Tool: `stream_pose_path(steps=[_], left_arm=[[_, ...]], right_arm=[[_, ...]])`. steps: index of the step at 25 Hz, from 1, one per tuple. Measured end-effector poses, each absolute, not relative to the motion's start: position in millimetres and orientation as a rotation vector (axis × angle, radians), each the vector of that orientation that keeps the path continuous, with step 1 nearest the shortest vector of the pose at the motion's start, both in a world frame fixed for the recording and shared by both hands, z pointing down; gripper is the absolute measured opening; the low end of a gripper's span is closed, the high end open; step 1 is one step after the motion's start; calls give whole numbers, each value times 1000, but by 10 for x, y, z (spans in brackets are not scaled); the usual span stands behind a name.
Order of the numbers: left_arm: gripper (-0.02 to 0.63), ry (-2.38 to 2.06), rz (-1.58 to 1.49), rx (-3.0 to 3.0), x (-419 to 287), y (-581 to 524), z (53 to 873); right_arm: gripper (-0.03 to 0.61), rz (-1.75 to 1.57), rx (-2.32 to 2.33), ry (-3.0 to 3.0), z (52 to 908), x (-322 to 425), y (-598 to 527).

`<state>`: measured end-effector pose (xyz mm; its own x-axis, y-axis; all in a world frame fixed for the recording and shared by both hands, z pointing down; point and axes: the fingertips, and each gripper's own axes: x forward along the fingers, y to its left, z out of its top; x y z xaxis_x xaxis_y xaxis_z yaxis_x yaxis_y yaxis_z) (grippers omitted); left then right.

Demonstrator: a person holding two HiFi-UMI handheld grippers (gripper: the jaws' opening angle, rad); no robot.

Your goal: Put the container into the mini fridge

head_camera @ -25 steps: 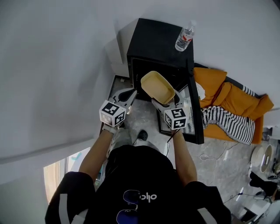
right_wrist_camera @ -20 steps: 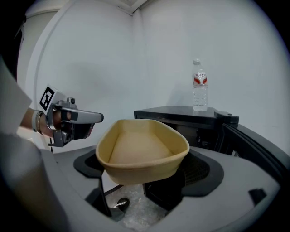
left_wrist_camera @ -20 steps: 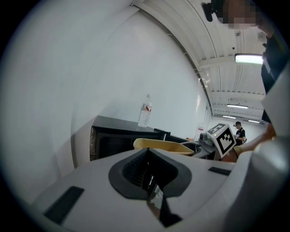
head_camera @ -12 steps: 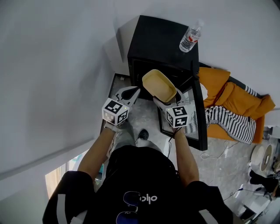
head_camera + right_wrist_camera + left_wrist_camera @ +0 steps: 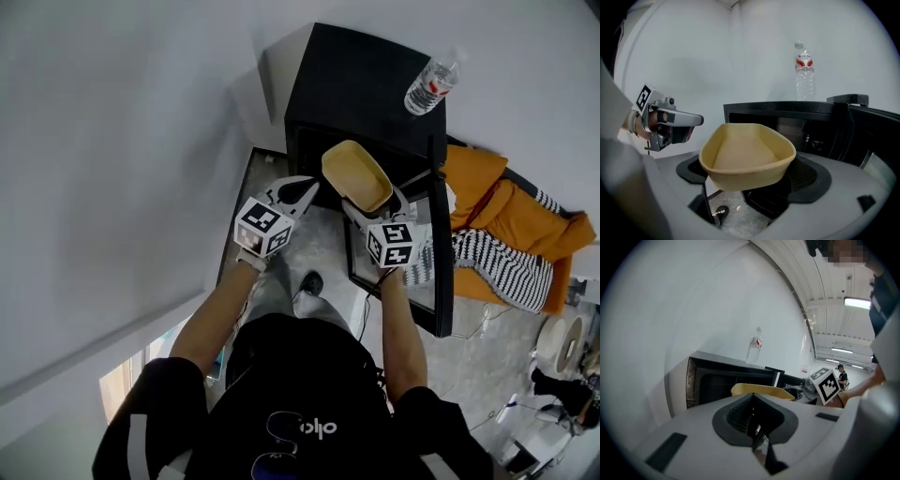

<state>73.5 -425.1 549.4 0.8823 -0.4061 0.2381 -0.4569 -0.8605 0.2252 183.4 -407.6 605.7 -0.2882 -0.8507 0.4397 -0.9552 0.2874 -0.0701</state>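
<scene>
Container point(image 5: 356, 175) was pale yellow; mini fridge point(image 5: 361, 84) black; bottle point(image 5: 430, 83) clear (label red); cloth point(image 5: 497, 265) blk & wht stripes; sofa point(image 5: 511, 211) orange.

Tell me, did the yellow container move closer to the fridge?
Yes. The container, gripped by the right gripper, has moved a little toward the fridge. Its far rim now almost meets the fridge's front edge.

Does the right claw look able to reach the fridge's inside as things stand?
Probably yes: the fridge has its door open, and nothing shows between its inside and the container held in the right claw.
</scene>
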Motion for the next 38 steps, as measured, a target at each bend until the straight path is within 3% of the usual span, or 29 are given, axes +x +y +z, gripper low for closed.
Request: stream_pose_path(steps=[38], left_arm=[[8, -601, 294, 2717, 888, -5045, 6010]], right_arm=[[517, 474, 1738, -2157, 6674, 1946, -5192]])
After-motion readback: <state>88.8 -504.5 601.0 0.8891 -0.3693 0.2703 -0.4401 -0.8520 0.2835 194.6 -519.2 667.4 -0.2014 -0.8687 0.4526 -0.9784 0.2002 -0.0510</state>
